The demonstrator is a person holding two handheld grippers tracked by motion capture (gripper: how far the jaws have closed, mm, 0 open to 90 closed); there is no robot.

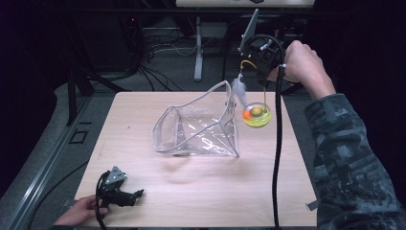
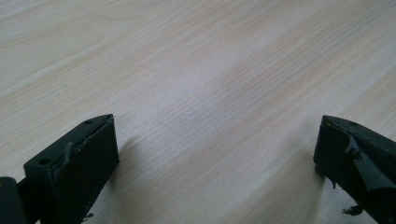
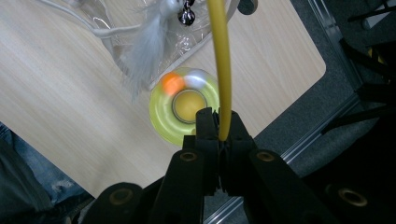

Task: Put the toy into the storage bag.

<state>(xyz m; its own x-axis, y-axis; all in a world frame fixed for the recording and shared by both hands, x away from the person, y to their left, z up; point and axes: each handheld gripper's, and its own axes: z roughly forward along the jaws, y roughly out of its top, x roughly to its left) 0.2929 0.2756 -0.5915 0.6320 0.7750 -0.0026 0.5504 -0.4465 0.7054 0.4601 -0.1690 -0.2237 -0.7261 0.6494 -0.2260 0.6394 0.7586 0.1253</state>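
A cat toy has a round yellow base [image 1: 257, 115] with an orange ball in its ring, a thin yellow rod [image 3: 219, 56], a white feather [image 1: 239, 88] and a small bell [image 3: 187, 16]. My right gripper [image 1: 262, 72] is high over the table's far right corner, shut on the yellow rod [image 1: 265, 96] above the base [image 3: 184, 109], which looks blurred. In the right gripper view, the jaws [image 3: 219, 123] pinch the rod between them. The feather [image 3: 149, 44] dangles by the rim of a clear plastic bag [image 1: 198, 127]. My left gripper [image 1: 136, 194] rests near the front left edge, open [image 2: 215, 144] over bare wood.
The clear bag [image 3: 93, 14] stands open in the middle of the wooden table [image 1: 201, 191]. The right gripper's black cable [image 1: 276, 163] trails down across the table's right side. Beyond the far edge are stand legs and cables on the floor [image 1: 191, 62].
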